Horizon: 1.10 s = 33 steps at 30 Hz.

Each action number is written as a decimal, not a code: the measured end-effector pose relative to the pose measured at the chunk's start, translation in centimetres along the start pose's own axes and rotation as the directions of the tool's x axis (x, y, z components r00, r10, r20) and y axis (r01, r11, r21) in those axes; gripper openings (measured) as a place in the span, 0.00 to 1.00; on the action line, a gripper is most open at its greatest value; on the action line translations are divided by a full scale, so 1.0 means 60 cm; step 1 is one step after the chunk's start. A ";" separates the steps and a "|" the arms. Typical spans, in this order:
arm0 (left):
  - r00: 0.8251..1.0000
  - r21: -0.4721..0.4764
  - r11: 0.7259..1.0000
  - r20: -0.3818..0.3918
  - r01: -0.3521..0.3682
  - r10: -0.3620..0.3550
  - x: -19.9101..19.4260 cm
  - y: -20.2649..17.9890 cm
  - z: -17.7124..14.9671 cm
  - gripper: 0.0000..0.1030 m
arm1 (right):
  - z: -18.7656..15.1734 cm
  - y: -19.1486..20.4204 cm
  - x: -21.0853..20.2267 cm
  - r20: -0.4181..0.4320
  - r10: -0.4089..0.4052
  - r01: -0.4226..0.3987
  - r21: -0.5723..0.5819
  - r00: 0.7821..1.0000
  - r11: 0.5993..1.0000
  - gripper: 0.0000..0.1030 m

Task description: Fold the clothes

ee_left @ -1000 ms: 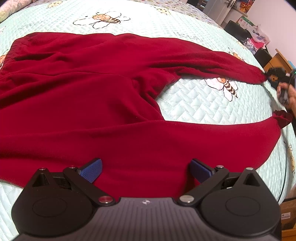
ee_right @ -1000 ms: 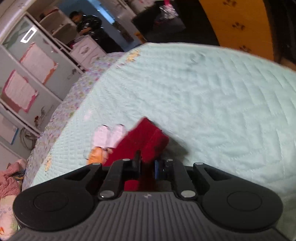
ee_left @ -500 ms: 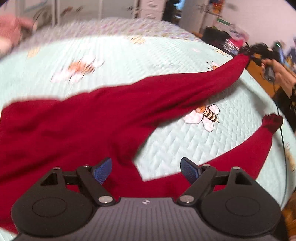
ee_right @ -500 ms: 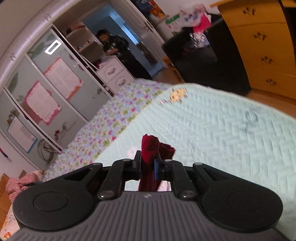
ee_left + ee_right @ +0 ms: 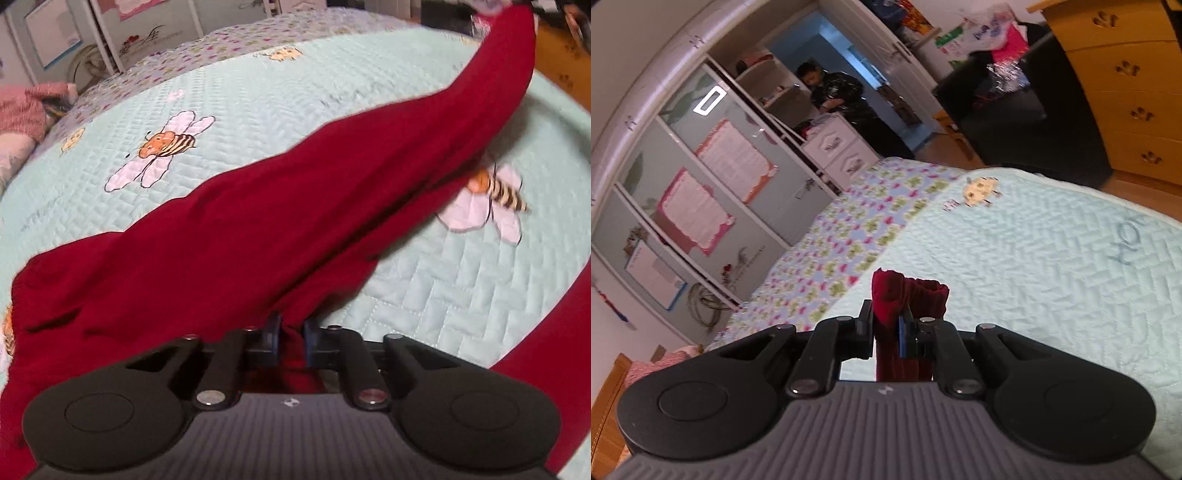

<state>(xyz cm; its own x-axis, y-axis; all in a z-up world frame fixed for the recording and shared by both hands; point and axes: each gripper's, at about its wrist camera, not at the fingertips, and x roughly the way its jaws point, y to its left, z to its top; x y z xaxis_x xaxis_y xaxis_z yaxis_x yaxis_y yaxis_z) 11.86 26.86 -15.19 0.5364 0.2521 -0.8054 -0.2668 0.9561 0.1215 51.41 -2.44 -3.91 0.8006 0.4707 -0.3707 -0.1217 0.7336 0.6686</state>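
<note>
On the quilt [image 5: 258,92] the red trousers [image 5: 221,240] now rise by one leg — right gripper [image 5: 888,325] clenched on its cuff [image 5: 908,295]; left gripper [image 5: 291,334], open a second ago, has pinched the crotch — fold starting.

Dark red garment [image 5: 258,236]; mint bee-print quilt [image 5: 258,110].

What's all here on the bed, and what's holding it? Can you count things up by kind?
Red garments: 1, the red sweater, its cuff pinched up
Quilts: 1, the mint quilt
Bee pictures on it: 2, one and another
Handheld grippers: 2, left gripper and right gripper
Total: 6
</note>
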 end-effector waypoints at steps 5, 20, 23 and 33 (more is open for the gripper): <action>0.996 -0.099 0.991 -0.011 0.089 -0.091 -0.027 0.040 -0.027 0.04 | 0.003 -0.066 -0.047 0.021 -0.070 0.070 0.018 0.997 0.997 0.13; 0.976 -0.108 0.971 -0.029 0.214 -0.218 -0.032 0.053 -0.039 0.19 | -0.089 -0.277 -0.182 0.148 -0.544 0.463 0.372 0.826 0.805 0.55; 0.950 -0.199 0.930 0.020 0.309 -0.312 -0.051 0.079 -0.039 0.26 | -0.103 -0.254 -0.231 0.246 -0.497 0.377 0.406 0.832 0.832 0.65; 0.976 -0.267 0.941 0.128 0.207 -0.178 -0.061 0.106 0.042 0.36 | -0.349 0.001 -0.187 -0.203 0.222 -0.208 0.085 0.954 0.974 0.66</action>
<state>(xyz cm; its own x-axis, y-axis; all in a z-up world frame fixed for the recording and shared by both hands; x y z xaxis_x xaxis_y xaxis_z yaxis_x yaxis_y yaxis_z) 10.22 32.41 -10.03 0.6730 0.0947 -0.7336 -0.3538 0.9122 -0.2068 30.13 2.56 -13.19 0.6177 0.7109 -0.3362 -0.2358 0.5753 0.7832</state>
